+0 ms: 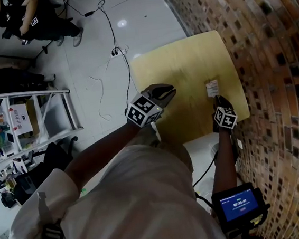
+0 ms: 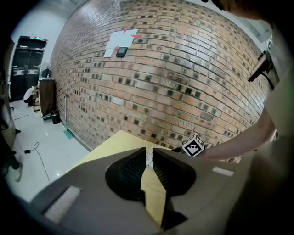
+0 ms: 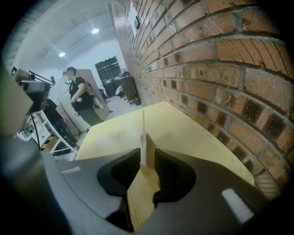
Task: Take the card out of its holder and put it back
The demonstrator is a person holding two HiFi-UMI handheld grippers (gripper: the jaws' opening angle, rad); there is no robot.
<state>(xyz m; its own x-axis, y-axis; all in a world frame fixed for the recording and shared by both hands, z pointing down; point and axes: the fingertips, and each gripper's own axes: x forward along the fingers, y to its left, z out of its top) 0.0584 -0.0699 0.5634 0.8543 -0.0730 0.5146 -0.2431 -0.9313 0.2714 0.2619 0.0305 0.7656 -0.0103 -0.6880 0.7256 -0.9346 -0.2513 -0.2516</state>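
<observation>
A white card (image 1: 212,87) stands upright near the right edge of the yellow table (image 1: 185,59). My right gripper (image 1: 217,100) reaches it from the near side. In the right gripper view the card (image 3: 144,124) shows edge-on between the jaws, with a tan wooden holder piece (image 3: 150,150) against its right side. The right gripper (image 3: 147,153) is closed in on both. My left gripper (image 1: 170,91) hovers over the table's left part, apart from the card. Its jaws (image 2: 149,153) stand barely apart with nothing between them; the distant card (image 2: 148,158) shows through the gap.
A brick wall (image 1: 270,50) runs close along the table's right and far sides. Left of the table the floor holds cables (image 1: 113,51), a metal rack (image 1: 27,118) and a seated person (image 1: 33,20). A screen device (image 1: 238,205) hangs at my waist.
</observation>
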